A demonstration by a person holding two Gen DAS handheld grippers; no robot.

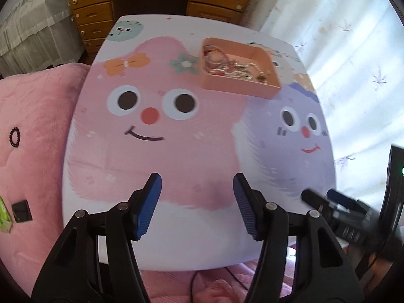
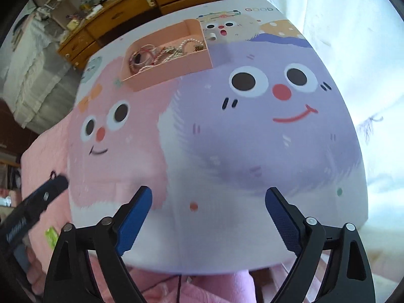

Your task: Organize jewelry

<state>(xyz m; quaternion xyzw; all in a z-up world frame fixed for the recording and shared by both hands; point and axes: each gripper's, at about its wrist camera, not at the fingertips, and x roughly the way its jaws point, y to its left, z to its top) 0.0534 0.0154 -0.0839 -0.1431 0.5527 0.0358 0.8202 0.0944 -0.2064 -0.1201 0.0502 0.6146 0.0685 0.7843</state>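
Note:
A peach-pink tray [image 1: 237,88] stands at the far side of the cartoon-printed table [image 1: 176,151]; it also shows in the right wrist view [image 2: 166,72]. It holds a tangle of jewelry [image 1: 232,69]: silver chains, red cords, a pearl string [image 2: 164,51]. My left gripper [image 1: 197,184] is open and empty above the table's near edge. My right gripper [image 2: 208,199] is open and empty above the near edge too. The right gripper shows blurred at the right edge of the left wrist view [image 1: 335,207].
A wooden dresser with drawers [image 1: 156,2] stands behind the table. A pink quilt [image 1: 32,139] lies to the left with a dark bead bracelet [image 1: 14,137], a black square item [image 1: 22,210] and a green packet [image 1: 4,214]. White curtains [image 1: 341,38] hang on the right.

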